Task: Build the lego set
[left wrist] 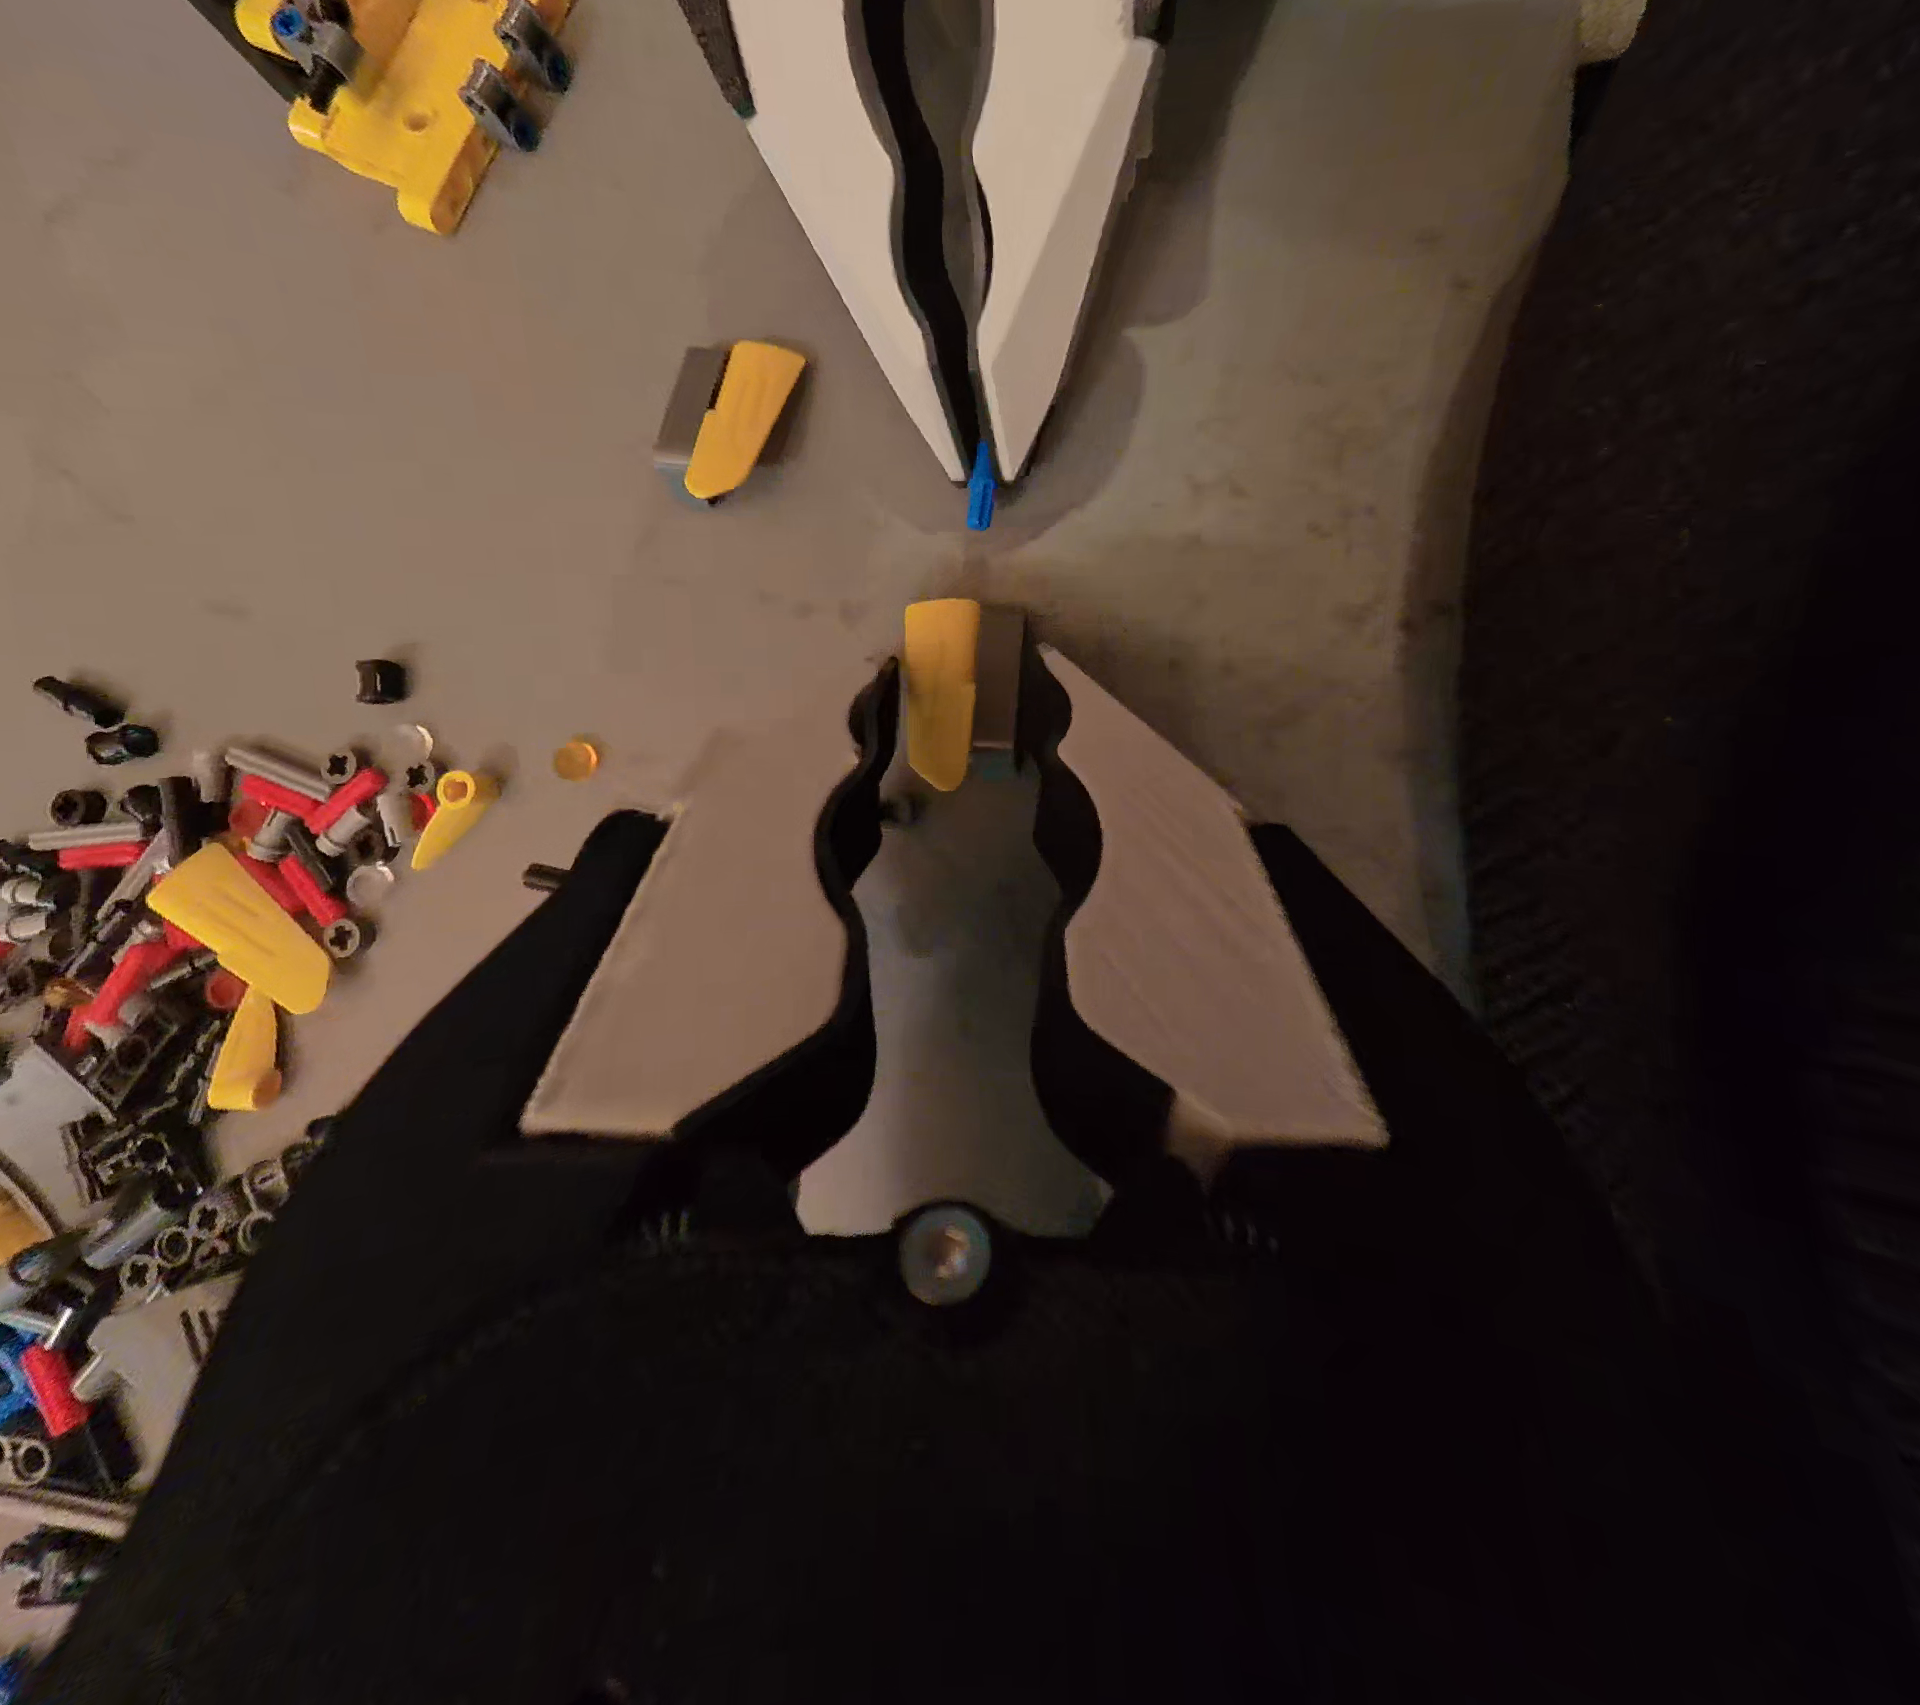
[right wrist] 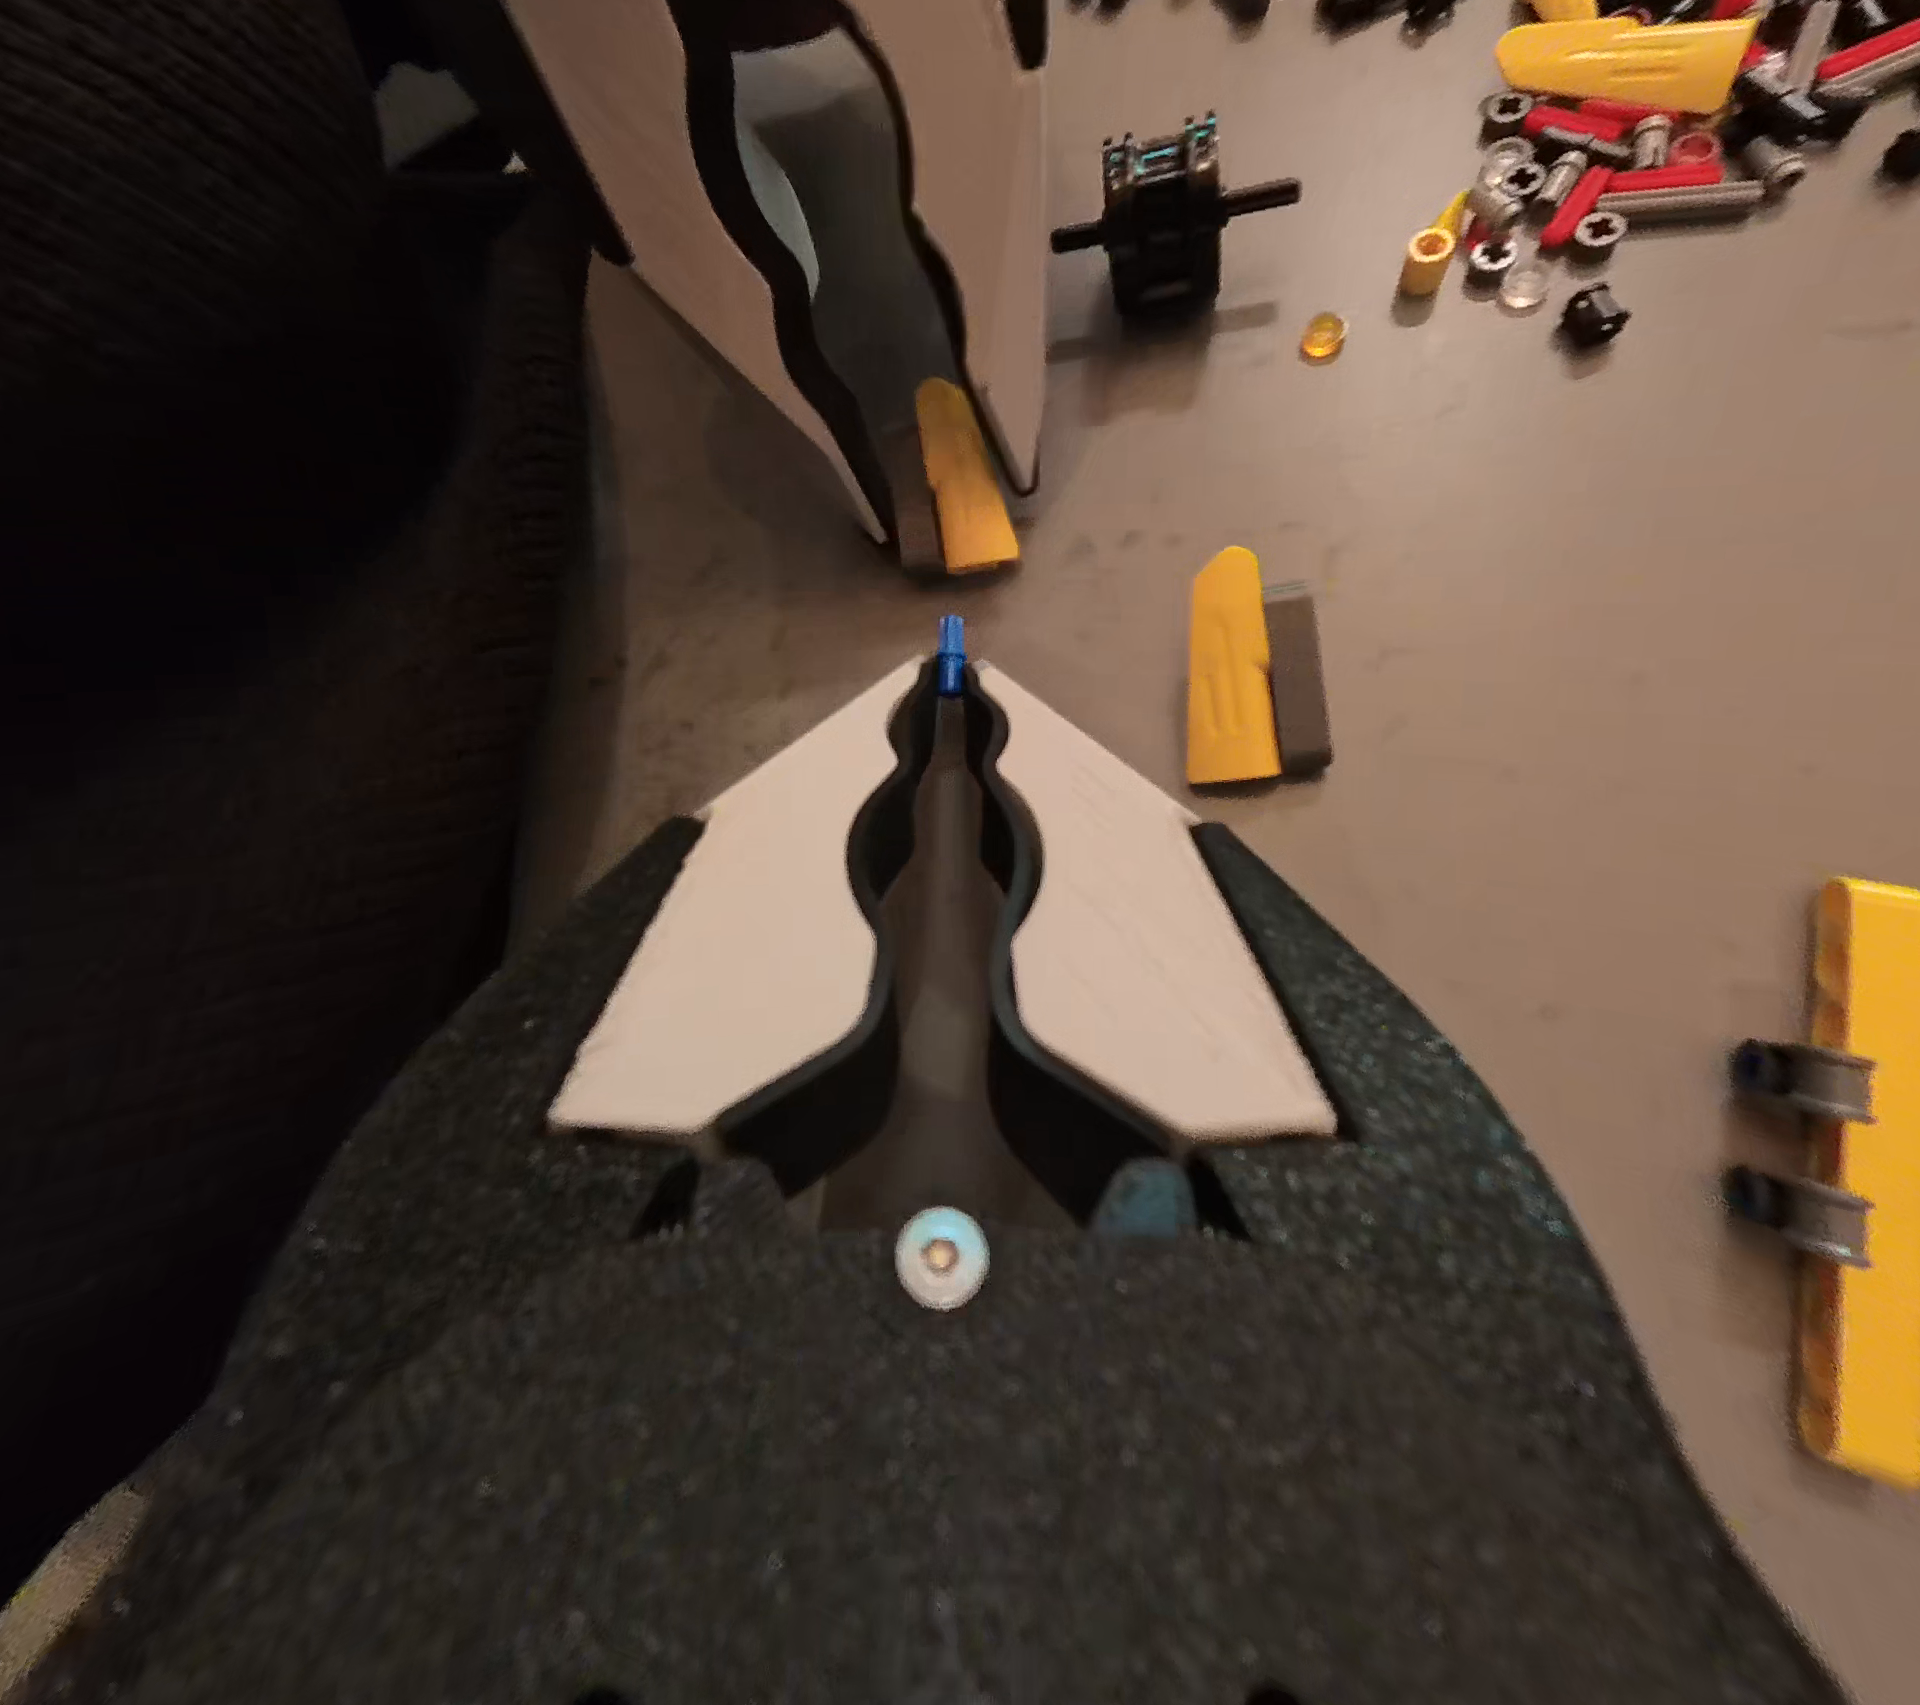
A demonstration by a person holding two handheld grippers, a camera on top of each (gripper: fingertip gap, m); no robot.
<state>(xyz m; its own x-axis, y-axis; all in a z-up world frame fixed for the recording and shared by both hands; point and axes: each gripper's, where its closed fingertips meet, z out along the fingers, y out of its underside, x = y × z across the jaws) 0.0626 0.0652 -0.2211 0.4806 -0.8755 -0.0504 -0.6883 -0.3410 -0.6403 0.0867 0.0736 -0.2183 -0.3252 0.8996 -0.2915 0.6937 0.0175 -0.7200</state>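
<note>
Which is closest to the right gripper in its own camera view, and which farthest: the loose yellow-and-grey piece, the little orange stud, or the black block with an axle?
From the right gripper:
1. Yellow-and-grey piece, just right.
2. Orange stud, farther up right.
3. Black block with an axle, farthest, beside the left gripper.
</note>
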